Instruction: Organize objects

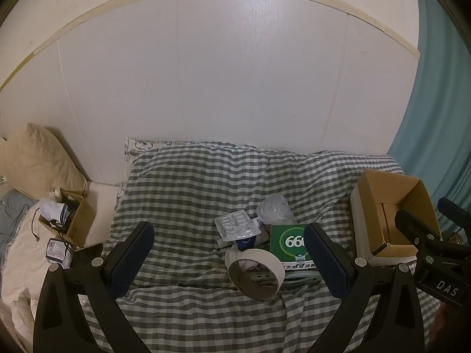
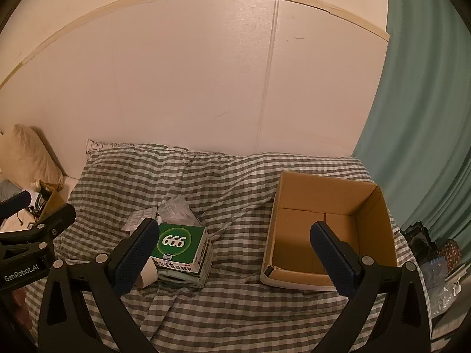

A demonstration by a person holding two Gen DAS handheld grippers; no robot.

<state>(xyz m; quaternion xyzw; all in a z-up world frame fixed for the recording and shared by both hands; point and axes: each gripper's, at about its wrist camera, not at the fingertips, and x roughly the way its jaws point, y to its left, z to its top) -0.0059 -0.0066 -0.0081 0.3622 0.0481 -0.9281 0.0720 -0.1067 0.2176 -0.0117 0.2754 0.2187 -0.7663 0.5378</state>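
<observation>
From your left wrist view, your left claw (image 1: 228,253) hangs wide open over the checked bedcover (image 1: 188,194), nothing between its pads. The things to sort lie bunched in a small heap just ahead of it: a roll of tape (image 1: 255,273) nearest you, lying tilted so you see into its core, the green medicine box (image 1: 291,244) touching it on the right, a blister pack (image 1: 237,225) behind, and a crumpled clear bag (image 1: 272,210) at the back. A small blue item sits half hidden under the blister pack; you cannot tell what it is. The empty cardboard box (image 1: 391,214) stands at the right on the bed, its open top facing up, likely the place meant to take the heap. A second, already filled carton (image 1: 70,217) sits far left by the pillow (image 1: 38,161).

From your right wrist view, your right claw (image 2: 234,250) is likewise spread wide and holds nothing. Its left pad overlaps the green box in the frame, its right pad the cardboard box, so it hovers between pile and container. Both claws look poised for a first pick; the tape roll seems the easiest reach.
</observation>
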